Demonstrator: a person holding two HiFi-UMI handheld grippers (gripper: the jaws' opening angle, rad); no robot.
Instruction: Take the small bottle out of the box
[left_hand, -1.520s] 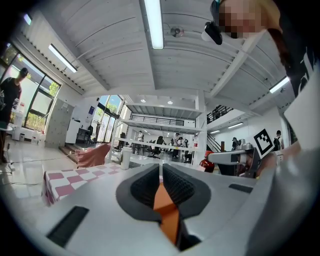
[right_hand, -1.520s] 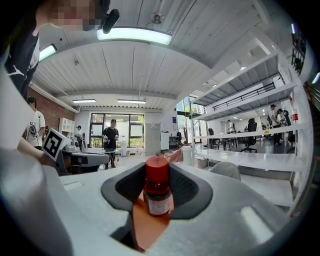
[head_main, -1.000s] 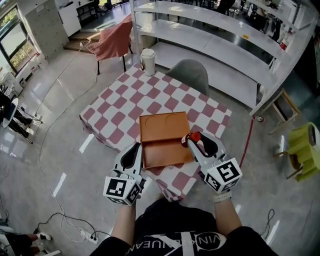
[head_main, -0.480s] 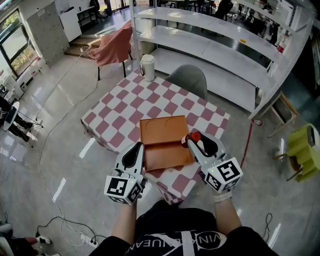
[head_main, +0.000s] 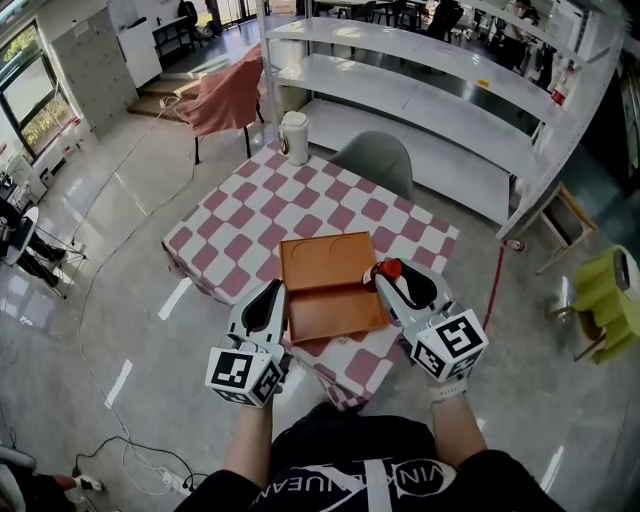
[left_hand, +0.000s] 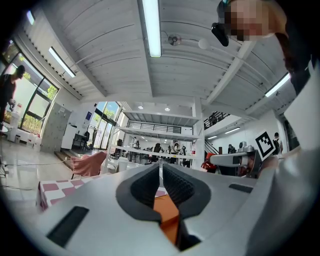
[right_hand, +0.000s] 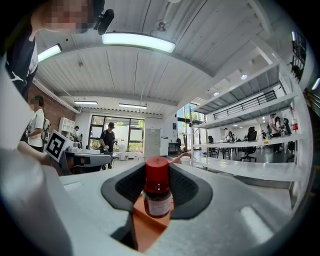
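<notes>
Left tongs (head_main: 274, 292) are held at the left edge of the orange box (head_main: 325, 300), jaws closed together. The box is laid open on the checkered bench (head_main: 250, 200). Right tongs (head_main: 386, 277) are clamped on the small bottle (head_main: 391, 267), which is kept upright, red cap on top. The bottle is held at the box's right edge; in the right gripper view, orange surface is seen under it.

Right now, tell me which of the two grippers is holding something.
The right gripper: its jaws grip the small bottle with the red cap. The left gripper has its jaws shut on nothing.
</notes>
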